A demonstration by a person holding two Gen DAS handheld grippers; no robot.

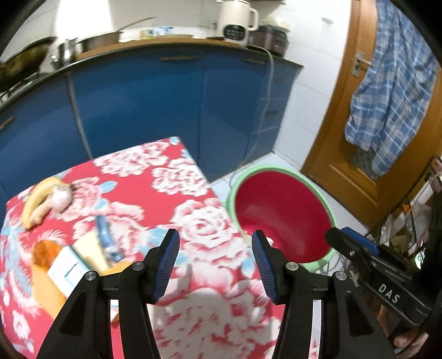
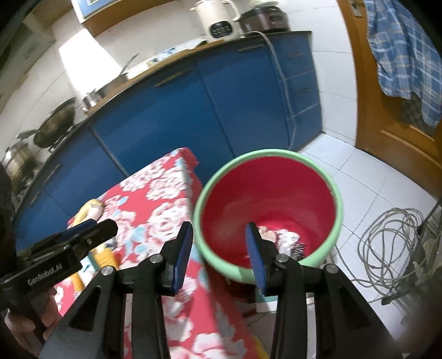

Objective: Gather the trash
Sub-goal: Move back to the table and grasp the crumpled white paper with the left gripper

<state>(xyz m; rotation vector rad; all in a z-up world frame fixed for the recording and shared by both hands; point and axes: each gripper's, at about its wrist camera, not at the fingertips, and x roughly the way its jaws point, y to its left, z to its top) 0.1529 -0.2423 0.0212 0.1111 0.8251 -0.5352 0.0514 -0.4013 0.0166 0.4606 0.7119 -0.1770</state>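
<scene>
My left gripper (image 1: 215, 237) hangs open over the red floral tablecloth (image 1: 193, 198), nothing between its blue pads. To its left lie a banana peel (image 1: 36, 201), a pale pinkish bulb (image 1: 62, 197), a blue wrapper (image 1: 106, 240), a white carton (image 1: 69, 270) and orange scraps (image 1: 45, 251). A red bin with a green rim (image 2: 201, 198) stands on the floor beside the table. Crumpled trash (image 2: 287, 240) lies at its bottom. My right gripper (image 2: 219, 232) is open and empty over the bin's near rim. The left gripper (image 2: 105, 225) shows beside it, the right gripper (image 1: 339, 234) at the bin's edge.
Blue kitchen cabinets (image 1: 138, 96) run behind the table, with pots and a white kettle (image 1: 237, 22) on the counter. A wooden door (image 1: 345, 138) with a checked shirt (image 1: 395, 82) is at right. Coiled grey cable (image 2: 386, 243) and a wire rack (image 1: 414, 207) sit on the tiled floor.
</scene>
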